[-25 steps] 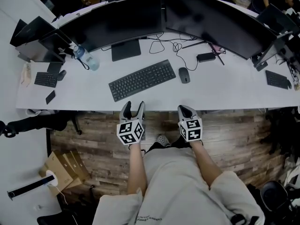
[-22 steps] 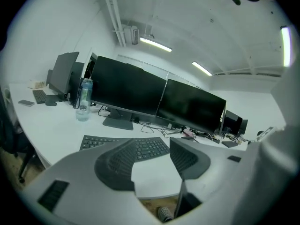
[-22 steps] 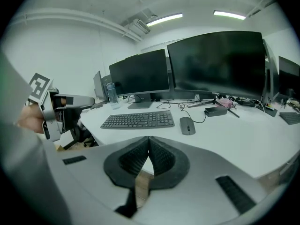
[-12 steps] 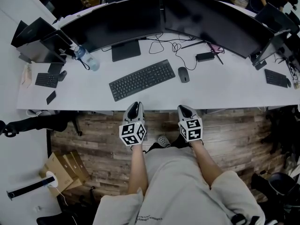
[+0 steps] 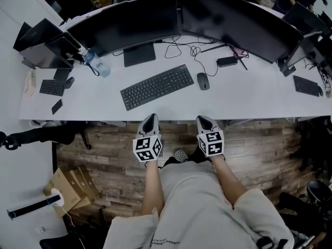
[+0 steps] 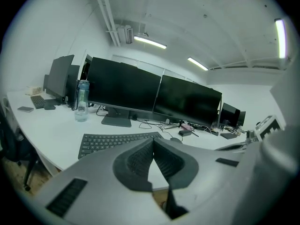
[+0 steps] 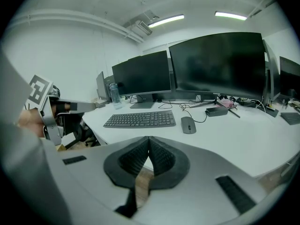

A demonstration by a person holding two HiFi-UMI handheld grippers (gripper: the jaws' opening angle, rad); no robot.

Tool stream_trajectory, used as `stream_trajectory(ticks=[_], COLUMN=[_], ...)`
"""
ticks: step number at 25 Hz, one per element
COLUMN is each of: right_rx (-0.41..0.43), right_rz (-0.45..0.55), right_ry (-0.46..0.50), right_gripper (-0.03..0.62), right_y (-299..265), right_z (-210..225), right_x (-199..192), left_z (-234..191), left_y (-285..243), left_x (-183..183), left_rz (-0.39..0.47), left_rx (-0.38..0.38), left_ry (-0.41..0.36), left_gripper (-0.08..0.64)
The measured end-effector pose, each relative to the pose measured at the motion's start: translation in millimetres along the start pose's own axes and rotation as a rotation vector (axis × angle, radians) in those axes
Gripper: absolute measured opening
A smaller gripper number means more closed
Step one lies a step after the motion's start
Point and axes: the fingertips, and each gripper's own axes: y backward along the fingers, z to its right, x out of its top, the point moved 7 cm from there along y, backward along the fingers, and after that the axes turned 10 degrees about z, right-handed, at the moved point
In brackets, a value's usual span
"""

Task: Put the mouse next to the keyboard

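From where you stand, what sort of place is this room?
Probably a shared office or computer lab: a long white desk carries two wide black monitors, a flat black keyboard and a small grey mouse, with more screens at either end.

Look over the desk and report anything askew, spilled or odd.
Nothing spilled or damaged. The keyboard lies askew, angled to the front edge of the desk, its right end farther back. Loose cables tangle behind the mouse.
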Motion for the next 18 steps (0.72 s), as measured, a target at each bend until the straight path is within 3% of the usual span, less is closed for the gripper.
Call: stream_trajectory(ticks=[8,18], right_rx=[-0.021,0.008], right_rz=[0.014,0.044], right_ry=[-0.035,-0.018], right_gripper=[0.006,0.006], right_y=[0,3], right_z=[6,0], right_x=[2,5], left_z=[12,14], left_y=[3,5], left_x=[-3,-3], left_rz=[-0.039,-0.033], left_rx=[-0.087,-0.071], left_ry=[-0.027,-0.071], left_gripper=[0.021,0.021])
